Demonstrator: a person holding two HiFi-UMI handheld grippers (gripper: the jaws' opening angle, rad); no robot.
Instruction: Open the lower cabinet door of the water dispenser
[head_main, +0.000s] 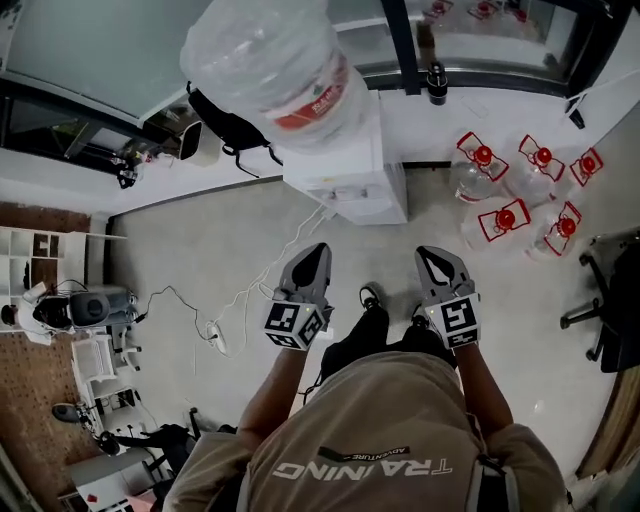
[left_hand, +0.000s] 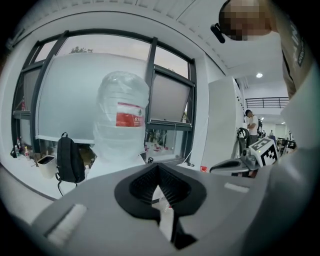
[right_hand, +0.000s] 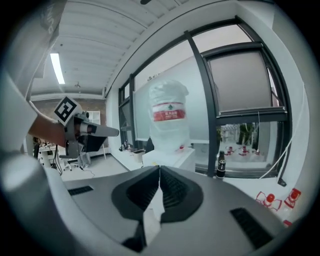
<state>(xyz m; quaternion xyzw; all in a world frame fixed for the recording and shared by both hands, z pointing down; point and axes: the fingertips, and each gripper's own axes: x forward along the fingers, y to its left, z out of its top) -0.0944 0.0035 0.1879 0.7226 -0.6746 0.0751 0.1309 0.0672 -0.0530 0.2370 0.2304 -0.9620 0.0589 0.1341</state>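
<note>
The white water dispenser (head_main: 352, 178) stands on the floor ahead of me against the window sill, with a large clear bottle (head_main: 272, 62) on top. From above I see only its top and a strip of its front; the lower cabinet door is hidden. My left gripper (head_main: 312, 258) and right gripper (head_main: 438, 260) are held side by side short of the dispenser, both shut and empty, touching nothing. In the left gripper view the left gripper (left_hand: 159, 167) points at the bottle (left_hand: 122, 117). In the right gripper view the right gripper (right_hand: 159, 169) points at the bottle (right_hand: 169, 115) too.
Several empty water jugs with red caps (head_main: 520, 195) lie on the floor right of the dispenser. A power strip with cables (head_main: 215, 335) lies at the left, a black backpack (head_main: 230, 125) leans behind the dispenser, and an office chair (head_main: 610, 310) stands at the right edge.
</note>
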